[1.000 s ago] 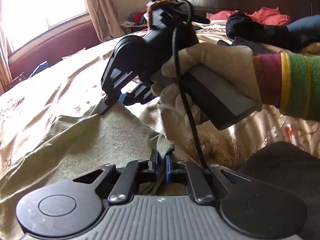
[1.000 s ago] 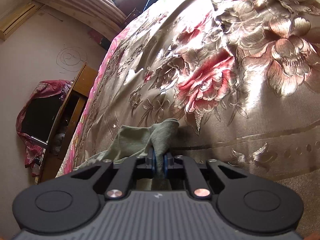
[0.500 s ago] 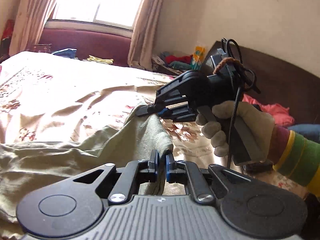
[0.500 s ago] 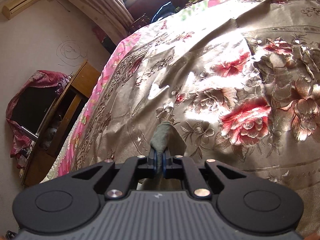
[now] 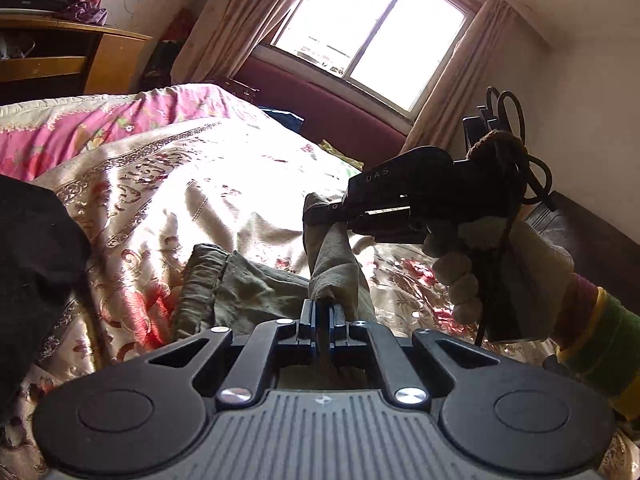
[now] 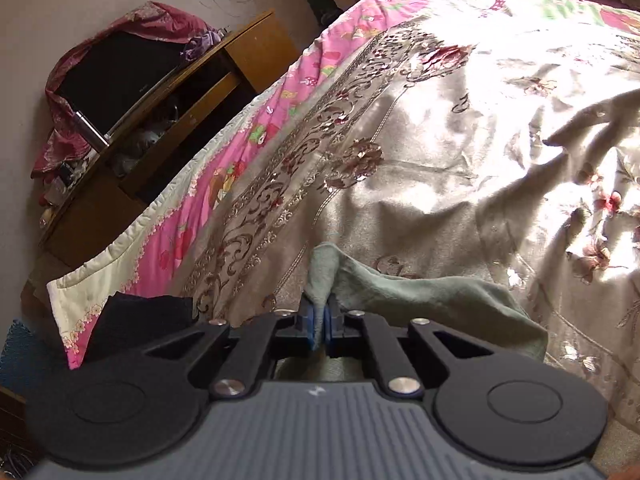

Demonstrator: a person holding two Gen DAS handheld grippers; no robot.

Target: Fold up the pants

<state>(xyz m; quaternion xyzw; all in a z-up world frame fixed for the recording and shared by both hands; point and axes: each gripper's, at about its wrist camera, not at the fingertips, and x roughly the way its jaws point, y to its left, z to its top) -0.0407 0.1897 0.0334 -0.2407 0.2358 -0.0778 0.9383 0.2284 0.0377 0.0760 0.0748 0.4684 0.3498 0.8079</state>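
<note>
- Left gripper (image 5: pixel 323 314), low centre of left wrist view: clamped on a bunched fold of olive-green pants (image 5: pixel 256 292); cloth pinched between the blue pads.
- Pants rising from that pinch as a taut twisted strip toward mid-frame; rest of garment, waistband edge included, crumpled on the bedspread (image 5: pixel 192 184) just left of centre.
- Dark cloth mass (image 5: pixel 36 256) at left edge, near the lens; identity unclear.
- Right gripper (image 5: pixel 320 213), right of centre in left wrist view: nipping the upper end of the same strip, held by a gloved hand (image 5: pixel 492 264) with a striped cuff and a black cable looped behind.
- Same right gripper in right wrist view, low centre (image 6: pixel 320 326): clenched on a peak of pants cloth (image 6: pixel 420 300), fabric draping away to lower right over the bedspread.
- Black folded cloth (image 6: pixel 140 324) at lower left of right wrist view, on the bed's edge.
- Pink quilt (image 5: pixel 100 124) beneath the gold floral bedspread, upper left, along the bed's border.
- Wooden cabinet (image 6: pixel 160 128) beyond the bed, upper left of right wrist view, a dark screen draped in red fabric on top.
- Farthest: bright window (image 5: pixel 372 28) with beige curtains, top centre of left wrist view.
</note>
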